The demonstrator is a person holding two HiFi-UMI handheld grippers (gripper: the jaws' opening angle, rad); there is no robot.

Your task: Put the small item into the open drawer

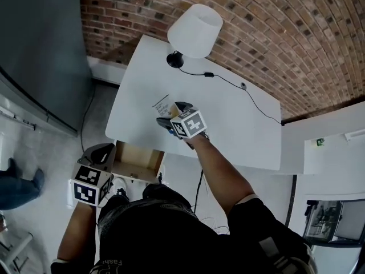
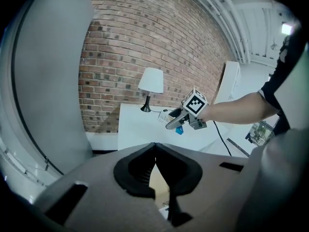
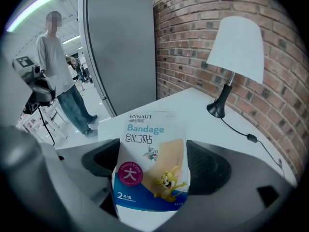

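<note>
Pinching the bandage packet (image 3: 149, 129) in the right gripper (image 3: 153, 167) over the table (image 1: 239, 119), 1 o'clock from the open drawer (image 1: 136, 160), for transfer, with the left gripper (image 2: 155, 149), jaws together and empty, parked clear at 9 o'clock.

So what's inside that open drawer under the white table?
Only its bare tan bottom shows in the drawer; nothing lies on the visible part. The table covers its back end. The bandage packet is in the right tool, above the tabletop.
</note>
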